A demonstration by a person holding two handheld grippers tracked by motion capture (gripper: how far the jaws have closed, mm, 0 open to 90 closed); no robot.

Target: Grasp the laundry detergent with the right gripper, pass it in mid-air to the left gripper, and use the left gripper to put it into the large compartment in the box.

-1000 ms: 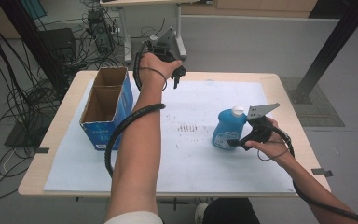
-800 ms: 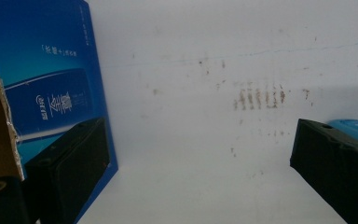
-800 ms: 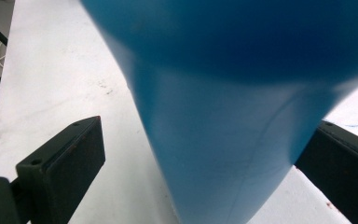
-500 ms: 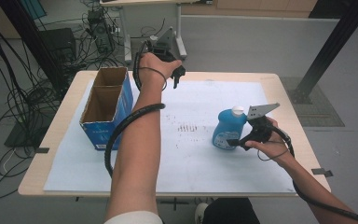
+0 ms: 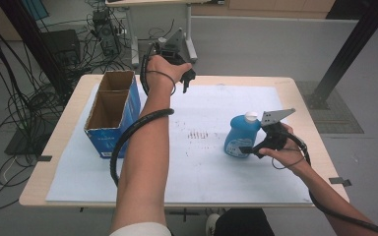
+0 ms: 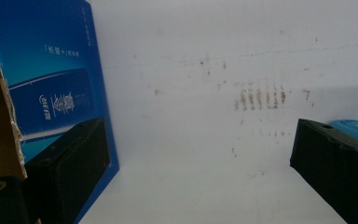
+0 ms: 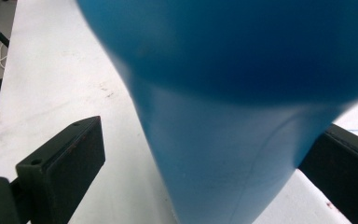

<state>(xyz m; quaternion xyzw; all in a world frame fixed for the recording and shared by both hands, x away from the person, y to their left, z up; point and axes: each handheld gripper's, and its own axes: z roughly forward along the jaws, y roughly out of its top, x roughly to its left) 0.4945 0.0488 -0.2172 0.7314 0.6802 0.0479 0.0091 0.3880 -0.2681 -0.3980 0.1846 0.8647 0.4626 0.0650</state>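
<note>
A blue bottle [image 5: 240, 134] with a white cap stands upright on the white sheet at the right. My right gripper [image 5: 250, 148] is at its base, open, with the bottle [image 7: 223, 140] between the jaws. A gap shows between the bottle and the left jaw, while the right jaw sits close against it. My left gripper [image 5: 188, 77] is held out over the table's far edge, jaws pointing down and open with nothing between them [image 6: 191, 144]. It looks back over the stained sheet, with the bottle's edge [image 6: 356, 128] behind one jaw.
An open blue cardboard box [image 5: 109, 114] with two compartments stands at the table's left; its side [image 6: 51, 93] shows in the left gripper view. The white sheet [image 5: 202, 162] covers most of the wooden table [image 5: 54, 147]. Cables and equipment lie on the floor beyond.
</note>
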